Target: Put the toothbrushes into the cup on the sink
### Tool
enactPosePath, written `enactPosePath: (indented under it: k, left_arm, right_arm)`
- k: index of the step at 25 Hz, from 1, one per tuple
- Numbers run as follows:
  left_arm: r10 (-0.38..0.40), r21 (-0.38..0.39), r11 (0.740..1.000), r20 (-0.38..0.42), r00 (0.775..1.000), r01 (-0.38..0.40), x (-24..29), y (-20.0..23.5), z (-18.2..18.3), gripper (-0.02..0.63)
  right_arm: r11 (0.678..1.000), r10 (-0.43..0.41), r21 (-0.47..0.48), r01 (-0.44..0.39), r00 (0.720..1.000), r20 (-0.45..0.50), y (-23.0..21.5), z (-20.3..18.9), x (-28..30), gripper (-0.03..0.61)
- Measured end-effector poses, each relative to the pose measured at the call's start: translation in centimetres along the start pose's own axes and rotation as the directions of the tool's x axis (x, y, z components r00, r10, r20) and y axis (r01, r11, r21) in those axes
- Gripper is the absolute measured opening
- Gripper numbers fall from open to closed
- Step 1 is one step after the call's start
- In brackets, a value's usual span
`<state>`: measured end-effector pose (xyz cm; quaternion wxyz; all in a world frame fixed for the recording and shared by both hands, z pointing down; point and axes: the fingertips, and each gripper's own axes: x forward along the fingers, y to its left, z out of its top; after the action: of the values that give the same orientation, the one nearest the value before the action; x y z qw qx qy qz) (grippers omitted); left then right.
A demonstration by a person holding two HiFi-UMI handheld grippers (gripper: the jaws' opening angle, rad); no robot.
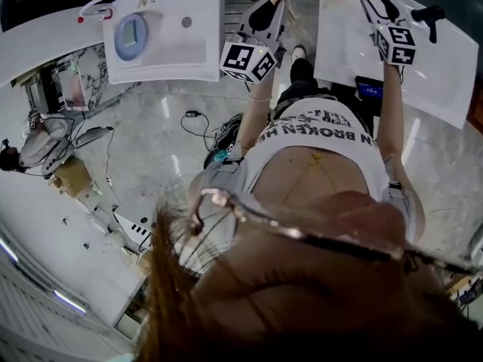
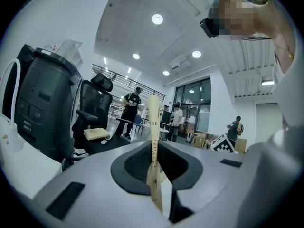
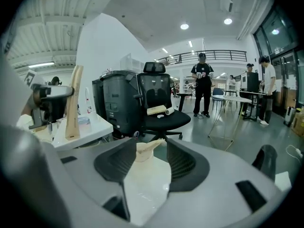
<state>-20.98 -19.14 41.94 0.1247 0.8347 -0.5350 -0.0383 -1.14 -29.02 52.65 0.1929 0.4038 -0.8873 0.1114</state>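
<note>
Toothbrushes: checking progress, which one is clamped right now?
The upright toothbrush in the left tongs, pinched tight; the other toothbrush sits loose between the open right tongs.

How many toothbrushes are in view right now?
2. A bamboo toothbrush stands clamped in the left gripper. What seems to be a second toothbrush lies between the open jaws of the right gripper. Others may be hidden.

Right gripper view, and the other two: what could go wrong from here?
The jaws of the right gripper stand open around the cream toothbrush, so it may fall or be left behind. The left gripper pinches a thin toothbrush that sticks far out of its jaws; it could swivel before reaching the cup.
</note>
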Motion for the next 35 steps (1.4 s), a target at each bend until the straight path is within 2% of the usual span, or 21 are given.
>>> enactPosePath:
  k: [6,13,21,29,32,35]
  left_arm:
    - [-0.051,0.01,0.999,-0.007,0.999,0.051,2.3,0.0,-0.3,0.048]
    - [-0.15,0.01,0.989,-0.012,0.989,0.15,6.7,-1.7,-0.2,0.048]
    - [-0.23,0.021,0.973,-0.017,0.973,0.23,11.8,-2.8,-0.6,0.048]
    - [-0.24,0.035,0.97,-0.016,0.971,0.241,16.3,-2.3,-3.5,0.048]
    - [-0.248,0.068,0.966,-0.017,0.969,0.248,17.6,-2.5,-4.7,0.048]
    - [-0.256,0.109,0.959,-0.052,0.965,0.26,18.9,-2.5,-6.7,0.048]
  right_arm:
    - [0.998,-0.059,0.038,0.057,0.997,0.049,-0.7,0.7,-3.3,0.19]
    - [0.981,-0.176,0.104,0.166,0.979,0.105,-2.7,0.7,-8.6,0.189]
    - [0.947,-0.292,0.166,0.275,0.952,0.089,-4.6,-1.2,-13.2,0.189]
    - [0.931,-0.32,0.207,0.3,0.945,0.072,-5.0,-2.1,-14.1,0.189]
    - [0.935,-0.302,0.215,0.281,0.951,0.069,-4.6,-2.1,-13.9,0.187]
    - [0.941,-0.281,0.219,0.26,0.957,0.072,-4.0,-1.9,-13.2,0.186]
